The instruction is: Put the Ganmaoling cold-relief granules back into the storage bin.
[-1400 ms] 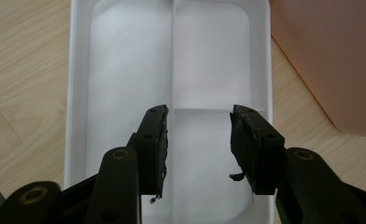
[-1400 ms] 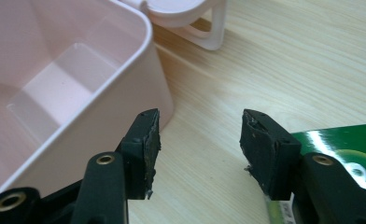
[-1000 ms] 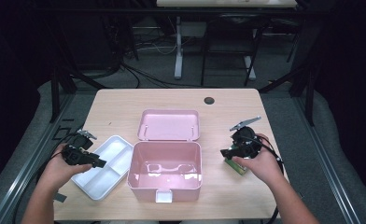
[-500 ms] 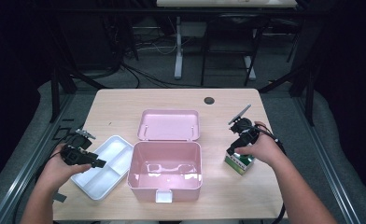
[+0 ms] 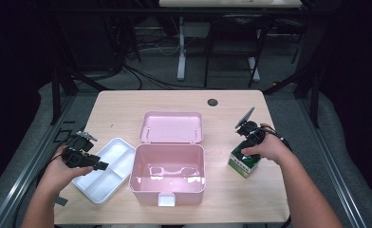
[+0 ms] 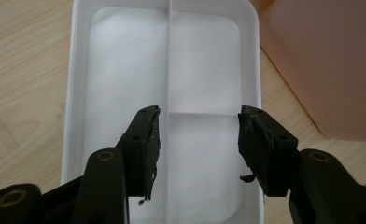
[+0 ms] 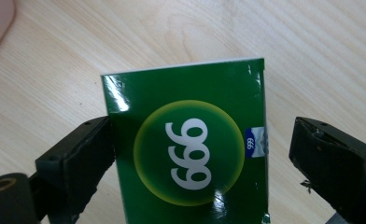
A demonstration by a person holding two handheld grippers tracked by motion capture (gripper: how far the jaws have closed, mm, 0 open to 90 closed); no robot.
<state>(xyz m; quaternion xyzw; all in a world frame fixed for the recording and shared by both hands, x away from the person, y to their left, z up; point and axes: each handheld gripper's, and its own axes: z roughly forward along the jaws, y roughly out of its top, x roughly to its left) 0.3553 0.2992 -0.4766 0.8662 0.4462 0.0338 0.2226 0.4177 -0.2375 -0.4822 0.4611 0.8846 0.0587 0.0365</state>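
Progress is early: our right gripper (image 7: 195, 158), jaws just spread, straddles the green box (image 7: 190, 149) at 3 o'clock of the pink case (image 5: 167, 171); packing remains. Left gripper (image 6: 197, 140) gapes, having just widened, over the white tray (image 6: 78, 70), empty between.

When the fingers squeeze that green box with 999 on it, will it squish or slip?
The green box looks like thin card, so a hard squeeze would probably dent it. Its glossy face shows glare, so it may slide a little. It seems small and likely light. The right gripper is open around it, one side at its edge, the other apart.
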